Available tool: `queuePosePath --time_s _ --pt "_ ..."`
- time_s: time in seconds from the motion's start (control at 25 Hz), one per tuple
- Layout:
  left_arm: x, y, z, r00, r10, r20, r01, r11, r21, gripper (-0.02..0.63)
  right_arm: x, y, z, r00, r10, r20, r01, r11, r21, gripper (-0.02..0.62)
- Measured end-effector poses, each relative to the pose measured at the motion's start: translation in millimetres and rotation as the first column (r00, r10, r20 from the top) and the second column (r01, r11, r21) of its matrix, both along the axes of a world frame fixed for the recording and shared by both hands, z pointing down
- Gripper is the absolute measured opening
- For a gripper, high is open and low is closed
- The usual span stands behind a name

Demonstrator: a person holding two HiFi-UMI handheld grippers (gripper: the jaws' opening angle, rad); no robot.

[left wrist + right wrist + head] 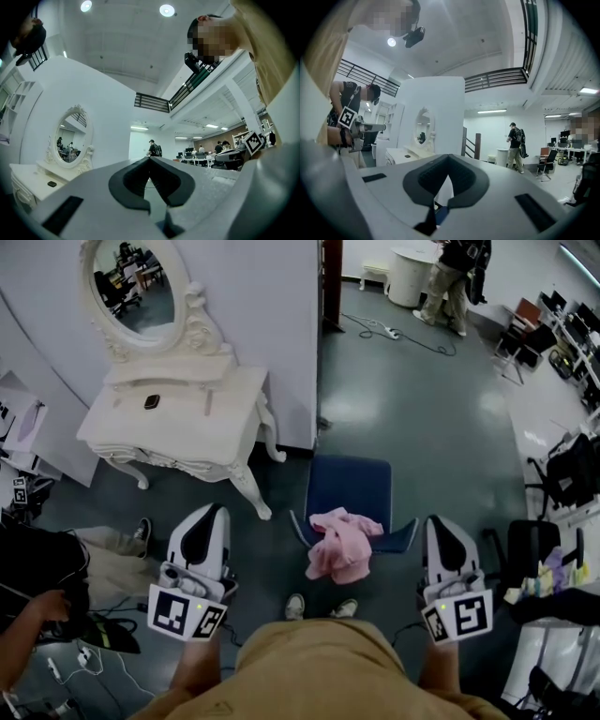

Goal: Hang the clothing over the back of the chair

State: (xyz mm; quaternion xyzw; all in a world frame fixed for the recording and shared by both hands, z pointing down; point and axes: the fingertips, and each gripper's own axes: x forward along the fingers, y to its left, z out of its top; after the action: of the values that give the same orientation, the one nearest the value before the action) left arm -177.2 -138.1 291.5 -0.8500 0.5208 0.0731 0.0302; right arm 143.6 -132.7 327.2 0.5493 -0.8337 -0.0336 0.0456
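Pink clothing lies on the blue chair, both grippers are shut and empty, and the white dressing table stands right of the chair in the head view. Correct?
No. The head view shows the white dressing table left of the blue chair, not right. The rest holds: pink clothing lies on the chair, and the left gripper and right gripper are shut and empty.

From where I steer, the floor beyond the chair lies open, and so does the strip along its right side. Left of the chair the white dressing table crowds in, one curved leg near the chair's arm. Further right of the chair stands a black office chair. Pink clothing covers the chair's near edge.
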Motion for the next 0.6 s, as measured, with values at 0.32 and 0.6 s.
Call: queuePosePath --time_s 0.32,0.6 --pt "7 -6 2 0.999 0.038 0.003 -0.038 0.999 0.003 0.005 0 0 5 1.000 0.029 -0.002 -0.029 1.000 -0.009 0.002" --pt "12 -7 1 0.997 0.072 0.003 -0.072 0.997 0.003 0.005 -3 3 2 0.999 0.044 -0.014 -0.044 0.999 -0.003 0.002"
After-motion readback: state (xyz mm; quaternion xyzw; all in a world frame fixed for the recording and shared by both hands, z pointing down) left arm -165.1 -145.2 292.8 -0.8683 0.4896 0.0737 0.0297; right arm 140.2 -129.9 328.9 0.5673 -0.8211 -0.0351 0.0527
